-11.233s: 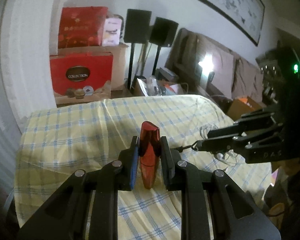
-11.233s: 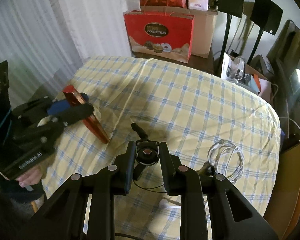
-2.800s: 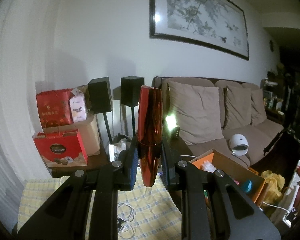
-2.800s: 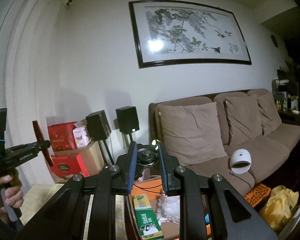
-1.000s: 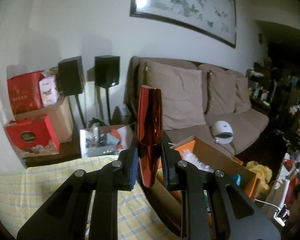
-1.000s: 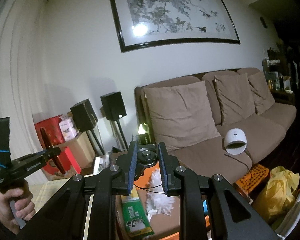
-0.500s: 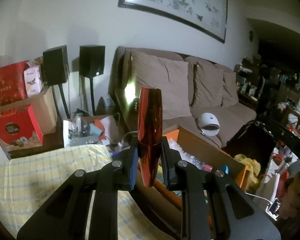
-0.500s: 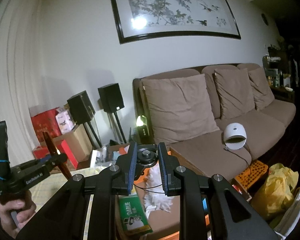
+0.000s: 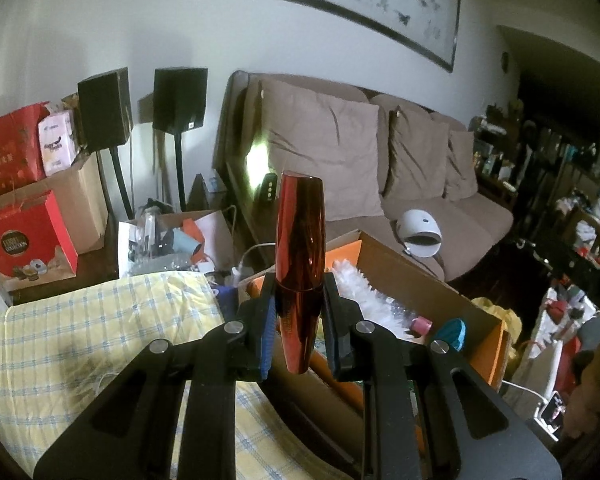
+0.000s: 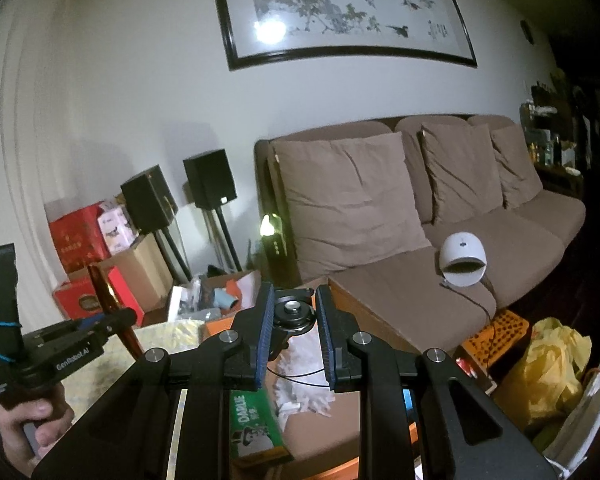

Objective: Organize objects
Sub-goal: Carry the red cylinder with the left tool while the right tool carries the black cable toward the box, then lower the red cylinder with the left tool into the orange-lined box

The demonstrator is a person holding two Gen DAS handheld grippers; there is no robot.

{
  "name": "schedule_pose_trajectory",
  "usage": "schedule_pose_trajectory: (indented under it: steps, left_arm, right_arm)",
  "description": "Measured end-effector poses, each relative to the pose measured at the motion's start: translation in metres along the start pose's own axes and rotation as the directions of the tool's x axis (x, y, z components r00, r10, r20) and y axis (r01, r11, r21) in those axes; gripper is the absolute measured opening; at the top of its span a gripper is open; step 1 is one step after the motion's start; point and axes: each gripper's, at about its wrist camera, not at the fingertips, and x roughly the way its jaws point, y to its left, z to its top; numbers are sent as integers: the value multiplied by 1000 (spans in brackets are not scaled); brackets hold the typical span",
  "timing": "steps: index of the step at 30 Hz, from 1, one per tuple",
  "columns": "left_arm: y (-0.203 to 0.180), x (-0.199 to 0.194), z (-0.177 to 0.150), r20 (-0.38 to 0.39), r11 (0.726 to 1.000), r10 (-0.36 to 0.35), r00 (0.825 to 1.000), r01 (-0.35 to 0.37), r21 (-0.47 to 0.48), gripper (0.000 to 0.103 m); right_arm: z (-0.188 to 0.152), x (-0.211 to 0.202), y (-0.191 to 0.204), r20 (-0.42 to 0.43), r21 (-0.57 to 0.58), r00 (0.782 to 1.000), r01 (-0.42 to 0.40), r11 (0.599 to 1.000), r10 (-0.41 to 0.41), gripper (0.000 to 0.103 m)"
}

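A: What is held by the left gripper (image 9: pixel 299 320)?

B: A glossy red tube (image 9: pixel 299 264) is pinched between its two fingers. The tube is kept upright, with the lower tip below the finger pads and the longer part above them. In the right wrist view the same tube is seen at the far left, slightly tilted, and the gripper handle is gripped by a hand (image 10: pixel 28 436).

A: And the right gripper (image 10: pixel 294 334)?

B: It is pressed together on a small round black object (image 10: pixel 293 315) with a metal stud in the middle. A thin black wire is seen hanging from it, below the fingers. What the object is exactly cannot be told.

A: Where are the grippers placed in the room?

B: Both are held in the air. Under the left one, the edge of a table with a yellow checked cloth (image 9: pixel 80 332) is seen, and just beside that edge an open cardboard box (image 9: pixel 424 292) with orange flaps is standing. The red tube is located in front of the near side of this box in the left view.

A: What is contained in the box?

B: A white fluffy item (image 9: pixel 356 292), a small pink thing and a blue rounded thing are seen inside. In the right view a green carton (image 10: pixel 256 424) is lying there too, under the right gripper.

A: What is behind?

B: A brown sofa (image 10: pixel 440 280) with cushions is placed against the wall, and a white dome-shaped device (image 10: pixel 464 260) is resting on its seat. Two black speakers (image 9: pixel 180 100) on stands and red gift bags (image 9: pixel 20 240) are found further to the left.
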Motion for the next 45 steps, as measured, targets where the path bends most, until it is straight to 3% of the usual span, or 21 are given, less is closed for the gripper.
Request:
schedule_pose_trajectory:
  steps: [13, 18, 27, 35, 45]
  left_arm:
    - [-4, 26, 5, -42, 999, -21, 999, 22, 27, 19]
    - [-18, 32, 20, -68, 995, -75, 995, 79, 68, 19]
    - [-56, 23, 62, 34, 967, -181, 983, 172, 188, 19]
    - [-73, 34, 80, 58, 947, -273, 960, 258, 192, 19]
    - [-63, 42, 83, 80, 958, -247, 966, 231, 171, 19]
  right_arm:
    - [-6, 15, -17, -44, 18, 999, 33, 999, -32, 20]
    - [0, 8, -18, -24, 20, 999, 35, 999, -35, 20]
    - [17, -10, -16, 46, -8, 996, 74, 997, -74, 20]
    - [28, -6, -21, 75, -42, 989, 131, 991, -127, 20]
    - [37, -15, -26, 111, -52, 984, 142, 988, -136, 20]
